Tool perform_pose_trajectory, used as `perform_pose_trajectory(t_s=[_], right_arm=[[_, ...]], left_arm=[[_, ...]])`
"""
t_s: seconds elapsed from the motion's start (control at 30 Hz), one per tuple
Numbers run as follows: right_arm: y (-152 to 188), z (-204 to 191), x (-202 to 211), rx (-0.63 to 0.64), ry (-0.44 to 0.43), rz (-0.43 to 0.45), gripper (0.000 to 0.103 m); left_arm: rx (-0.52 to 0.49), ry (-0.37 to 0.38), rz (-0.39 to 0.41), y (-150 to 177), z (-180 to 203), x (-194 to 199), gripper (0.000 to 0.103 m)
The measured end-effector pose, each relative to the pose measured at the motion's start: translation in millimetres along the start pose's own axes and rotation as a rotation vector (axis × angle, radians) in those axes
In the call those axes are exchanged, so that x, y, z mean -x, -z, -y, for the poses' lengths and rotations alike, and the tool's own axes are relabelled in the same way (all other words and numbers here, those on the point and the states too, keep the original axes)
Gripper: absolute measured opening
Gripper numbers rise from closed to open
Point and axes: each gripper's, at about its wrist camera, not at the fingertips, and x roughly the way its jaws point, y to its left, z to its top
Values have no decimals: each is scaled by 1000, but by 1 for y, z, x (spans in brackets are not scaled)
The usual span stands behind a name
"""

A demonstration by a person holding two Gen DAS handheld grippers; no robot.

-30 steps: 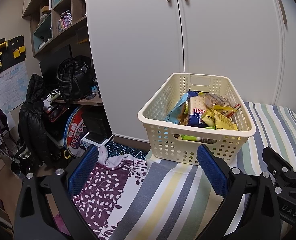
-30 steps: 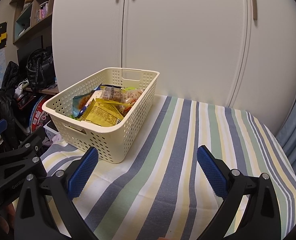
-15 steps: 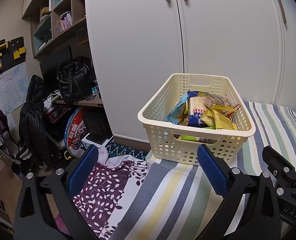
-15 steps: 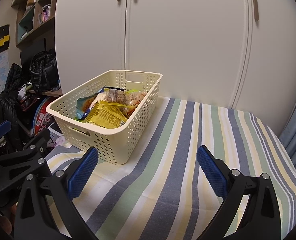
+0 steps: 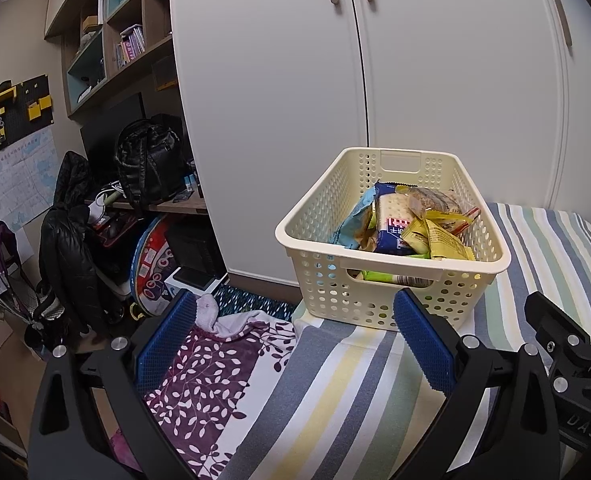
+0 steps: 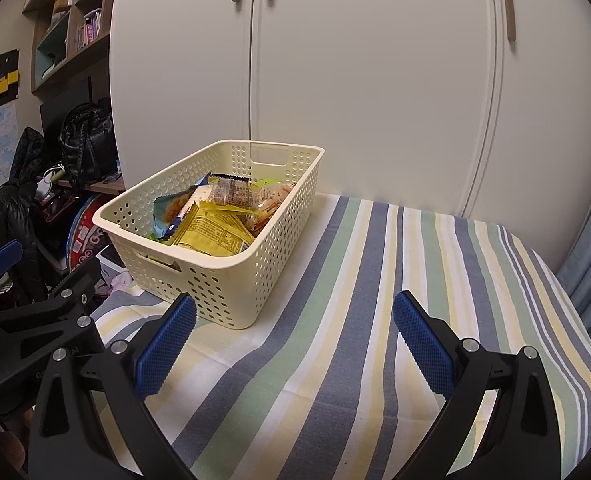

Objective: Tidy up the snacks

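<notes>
A cream perforated basket (image 5: 383, 304) (image 6: 231, 292) stands on the striped tablecloth, filled with several snack packets (image 5: 415, 228) (image 6: 215, 220), yellow, blue and clear ones. My left gripper (image 5: 295, 344) hangs open just short of the basket's near end, above the table's left edge, with nothing between its blue pads. To the basket's right, my right gripper (image 6: 295, 344) is open and empty over the cloth. Each gripper's black frame shows at the edge of the other's view.
White wardrobe doors (image 6: 375, 80) rise right behind the table. The striped tablecloth (image 6: 435, 280) lies bare to the basket's right. Left of the table are a purple leaf-print cloth (image 5: 207, 380), a black backpack (image 5: 147, 160), jackets, shelves and floor clutter.
Both grippers have drawn back and risen slightly, so the basket sits a little farther off and higher in the right wrist view. Both stay open and empty.
</notes>
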Motion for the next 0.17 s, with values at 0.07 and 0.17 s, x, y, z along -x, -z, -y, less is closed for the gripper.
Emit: perform_pose_trajectory(t_s=[0.07,0.17], right_arm=[[0,1,-1,-5,5,-6,98],[0,4,-3,-19,11,-12,98]], left_arm=[[-4,-2,3,0,0,2,100],[-15,-8,8,-1,0,4,100]])
